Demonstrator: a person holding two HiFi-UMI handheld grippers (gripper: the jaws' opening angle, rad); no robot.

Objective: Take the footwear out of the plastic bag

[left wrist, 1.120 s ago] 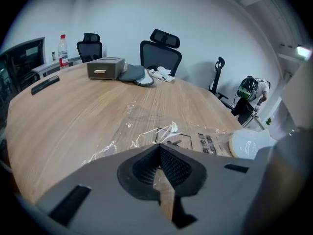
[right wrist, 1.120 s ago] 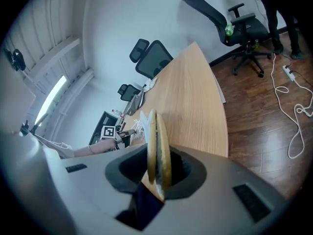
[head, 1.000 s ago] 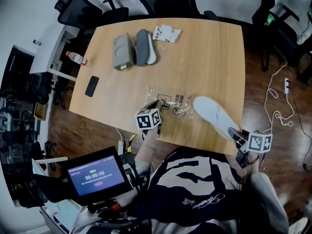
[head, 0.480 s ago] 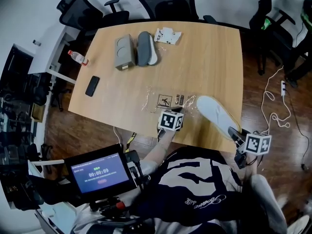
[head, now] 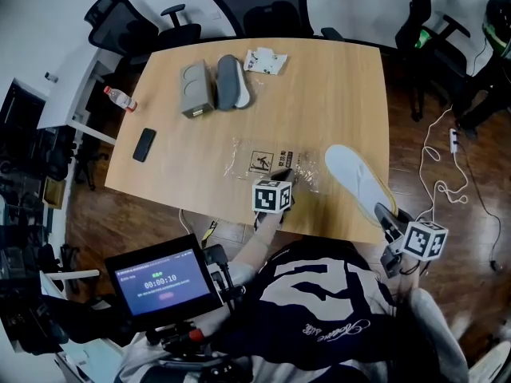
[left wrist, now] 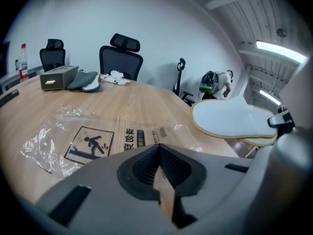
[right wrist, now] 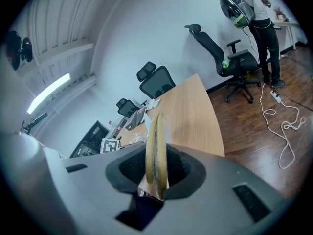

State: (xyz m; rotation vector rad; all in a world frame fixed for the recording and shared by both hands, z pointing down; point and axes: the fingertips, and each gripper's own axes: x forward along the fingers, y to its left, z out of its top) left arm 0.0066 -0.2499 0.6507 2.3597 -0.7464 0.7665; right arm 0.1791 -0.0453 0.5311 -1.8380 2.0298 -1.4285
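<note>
A pair of white slippers [head: 358, 182] with tan edging sticks out over the table's near right corner, heel end clamped in my right gripper [head: 385, 214]. In the right gripper view the slippers [right wrist: 155, 141] show edge-on, pinched between the pads of the right gripper [right wrist: 156, 166]. The clear plastic bag [head: 270, 162] with printed warning labels lies flat and crumpled on the table. My left gripper [head: 285, 174] rests at the bag's near right part, jaws shut; in its own view the left gripper [left wrist: 157, 150] shows nothing between its tips, with the bag [left wrist: 90, 143] ahead.
At the table's far left stand a grey box [head: 196, 88], a grey slipper-like item [head: 230, 80] and a small white packet [head: 265, 61]. A black phone [head: 144, 144] lies near the left edge. Office chairs [head: 267, 6] ring the table; a white cable [head: 447, 182] trails on the floor.
My left gripper has slid right along the near edge, from the bag's left part to its right part. The right gripper has risen a little with the slippers.
</note>
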